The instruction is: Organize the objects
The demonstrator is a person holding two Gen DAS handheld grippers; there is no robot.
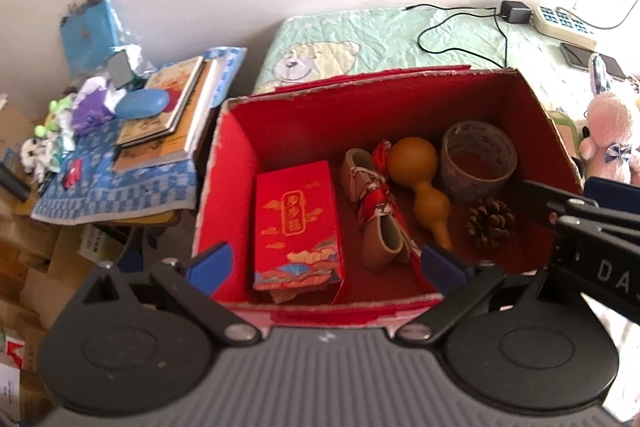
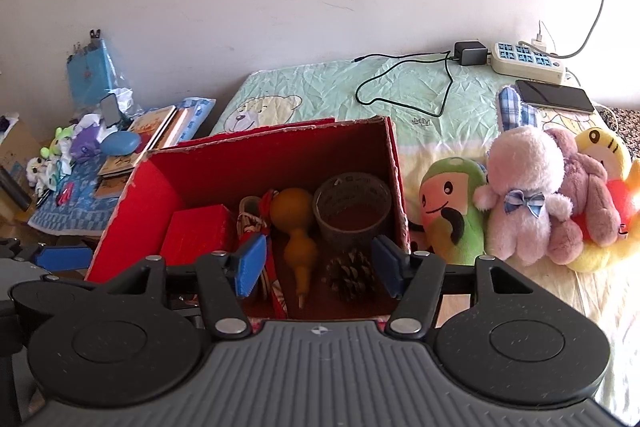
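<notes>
Open red cardboard box (image 1: 240, 163) on the bed with the pale green bear-print quilt (image 1: 360, 35). Inside, side by side along the floor: red printed gift packet (image 1: 298, 223), rolled red-and-white patterned cloth bundle (image 1: 376, 203), tan double-bulbed gourd (image 1: 420, 183), wide roll of grey printed tape (image 1: 478, 159) standing on its edge rim, brown pine cone (image 1: 490, 223) just in front of the tape.

Left gripper (image 1: 326, 265), blue-padded, above the near wall of the box; jaws spread fully, nothing between the pads. Right gripper (image 2: 318, 269), likewise blue-padded, over the right half of the box; jaws spread, empty, with gourd tip and pine cone seen in the gap below but not touched.

Outside the box: four plush toys at its right wall, namely green cartoon plush (image 2: 450, 211), pink plush rabbit with checked bow (image 2: 524, 195), mauve plush (image 2: 580, 187), yellow plush (image 2: 604, 163). Black phone (image 2: 554, 95), cream power strip (image 2: 528, 61) and black charger with trailing cable (image 2: 470, 53) farther back on the quilt.

Hazards, as judgement:
- Collision of the two grippers, close together over one box.
- Tipping or sliding of the light box if a jaw catches its frayed rim.
- Rolling of the smooth, rounded gourd out of any pinch.
- Crushing of pine cone scales under a firm closure.
- Snagging of the loose cable during a reach toward the plush toys.
</notes>
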